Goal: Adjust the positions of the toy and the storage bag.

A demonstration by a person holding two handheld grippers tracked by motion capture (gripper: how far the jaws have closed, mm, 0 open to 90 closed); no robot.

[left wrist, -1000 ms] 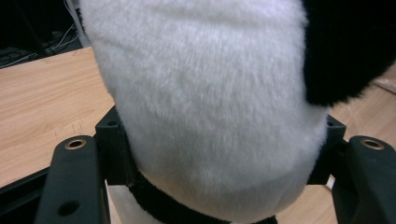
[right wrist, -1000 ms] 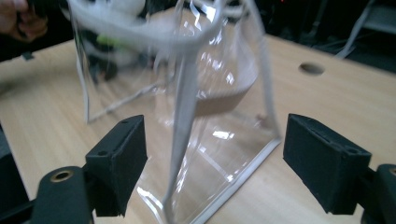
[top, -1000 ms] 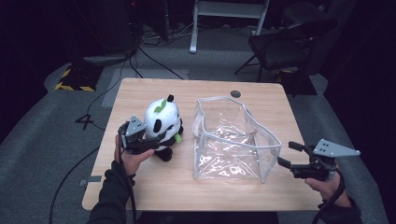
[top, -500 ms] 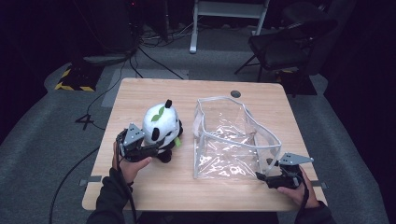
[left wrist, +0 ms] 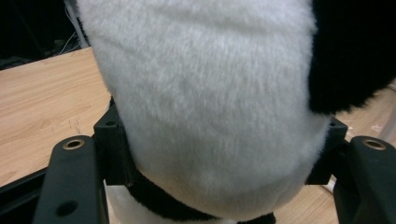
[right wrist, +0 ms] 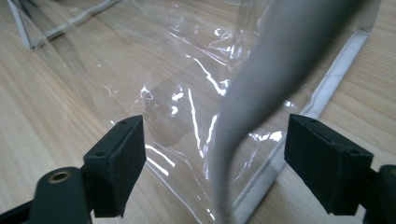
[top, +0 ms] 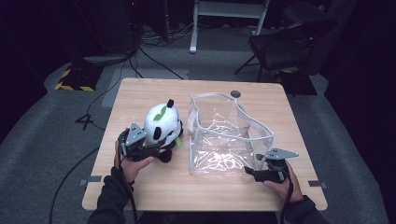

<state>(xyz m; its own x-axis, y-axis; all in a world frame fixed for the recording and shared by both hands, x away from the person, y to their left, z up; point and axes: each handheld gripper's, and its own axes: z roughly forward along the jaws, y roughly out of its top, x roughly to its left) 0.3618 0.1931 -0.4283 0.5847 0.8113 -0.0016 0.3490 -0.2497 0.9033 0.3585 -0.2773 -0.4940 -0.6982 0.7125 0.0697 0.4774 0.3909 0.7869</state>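
Left claw (top: 156,148): clamped on plush panda (top: 162,125), upright on bench (top: 140,95) | Right claw (right wrist: 215,158): spread wide, straddling grey strap (right wrist: 275,70) of clear bag (top: 224,135)

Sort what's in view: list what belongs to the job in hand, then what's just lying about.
In the job:
- panda toy, clamped between the left gripper jaws
- clear bag, standing open beside it
- right gripper, open at the bag's near corner

Lying about:
- chair behind the table
- cables on the floor
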